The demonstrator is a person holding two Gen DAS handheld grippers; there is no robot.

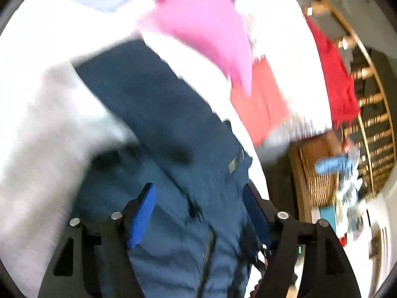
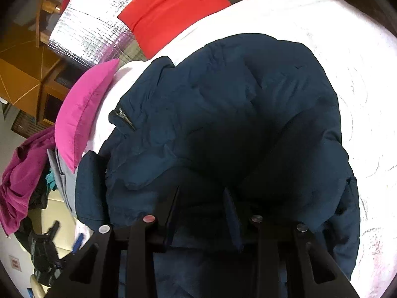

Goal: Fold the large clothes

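A dark navy zip jacket (image 2: 223, 114) lies bunched on a white quilted bed cover (image 2: 359, 74). It also shows in the left wrist view (image 1: 158, 124), blurred. My left gripper (image 1: 198, 198) hovers over the jacket with its blue-padded jaws wide apart and nothing between them. My right gripper (image 2: 201, 198) sits low over the jacket's near edge; its jaws stand close together with a fold of navy fabric between them.
A pink pillow (image 2: 82, 114) and a red pillow (image 2: 168, 10) lie at the bed's far side by a silver quilted headboard (image 2: 91, 22). A magenta garment (image 2: 19, 186) hangs at left. Wooden slatted rails (image 1: 372, 124) and a wicker basket (image 1: 320, 173) stand off the bed.
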